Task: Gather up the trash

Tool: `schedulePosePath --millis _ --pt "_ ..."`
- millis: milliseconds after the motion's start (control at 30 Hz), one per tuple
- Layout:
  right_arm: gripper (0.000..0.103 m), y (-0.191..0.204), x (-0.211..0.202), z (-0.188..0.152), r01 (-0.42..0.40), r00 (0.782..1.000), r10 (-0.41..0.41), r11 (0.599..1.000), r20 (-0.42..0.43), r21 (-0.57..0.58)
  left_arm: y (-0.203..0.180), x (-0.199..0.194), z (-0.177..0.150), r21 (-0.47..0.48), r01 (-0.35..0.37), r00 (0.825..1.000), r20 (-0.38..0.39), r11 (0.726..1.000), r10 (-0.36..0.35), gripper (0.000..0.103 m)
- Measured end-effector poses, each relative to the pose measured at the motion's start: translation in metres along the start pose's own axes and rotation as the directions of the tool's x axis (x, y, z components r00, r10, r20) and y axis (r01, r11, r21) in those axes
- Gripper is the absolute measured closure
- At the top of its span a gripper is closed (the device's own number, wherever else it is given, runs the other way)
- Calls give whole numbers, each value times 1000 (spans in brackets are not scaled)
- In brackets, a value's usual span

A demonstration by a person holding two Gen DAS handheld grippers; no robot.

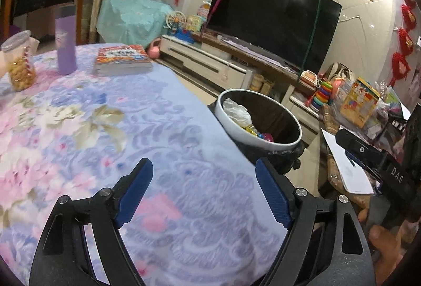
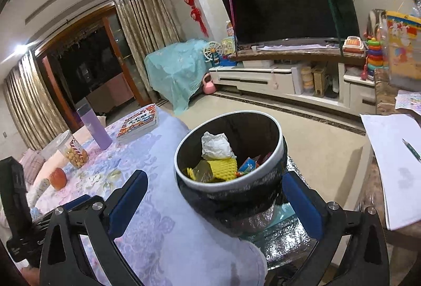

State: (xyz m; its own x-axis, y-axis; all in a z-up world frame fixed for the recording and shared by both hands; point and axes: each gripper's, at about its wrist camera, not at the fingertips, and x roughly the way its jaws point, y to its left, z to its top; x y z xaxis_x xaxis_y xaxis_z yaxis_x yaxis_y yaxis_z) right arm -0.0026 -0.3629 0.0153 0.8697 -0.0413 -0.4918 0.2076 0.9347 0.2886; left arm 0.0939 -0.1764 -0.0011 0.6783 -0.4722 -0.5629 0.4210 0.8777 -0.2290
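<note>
A round trash bin (image 2: 265,180) with a white rim and black liner stands beside the floral-clothed table (image 2: 163,207). Inside lie a crumpled white tissue (image 2: 215,145), a yellow wrapper (image 2: 222,168) and colourful wrappers (image 2: 248,164). My right gripper (image 2: 214,188) is open and empty, just above and in front of the bin. My left gripper (image 1: 204,174) is open and empty over the table's edge (image 1: 131,128); the bin (image 1: 263,142) is ahead to its right.
On the table stand a purple bottle (image 1: 65,41), a book (image 1: 122,59), a snack jar (image 1: 19,62) and an orange fruit (image 2: 58,178). A TV (image 1: 273,20) on a low cabinet is beyond. A side table with paper (image 2: 389,159) and toys is at right.
</note>
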Motion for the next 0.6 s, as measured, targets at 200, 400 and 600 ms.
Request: schedulePosePath --millis 200,400,600 --pt "0 12 -18 -24 -3 999 2 1000 41 8 3 -33 -16 20 -23 998 61 1000 22 18" --pt "0 24 -32 -33 -8 999 8 1000 50 -15 0 -68 -23 35 -46 988 151 998 40 15" --pt "0 48 -85 -32 73 957 -38 991 286 -111 -2 -95 -35 34 -155 952 273 987 140 0"
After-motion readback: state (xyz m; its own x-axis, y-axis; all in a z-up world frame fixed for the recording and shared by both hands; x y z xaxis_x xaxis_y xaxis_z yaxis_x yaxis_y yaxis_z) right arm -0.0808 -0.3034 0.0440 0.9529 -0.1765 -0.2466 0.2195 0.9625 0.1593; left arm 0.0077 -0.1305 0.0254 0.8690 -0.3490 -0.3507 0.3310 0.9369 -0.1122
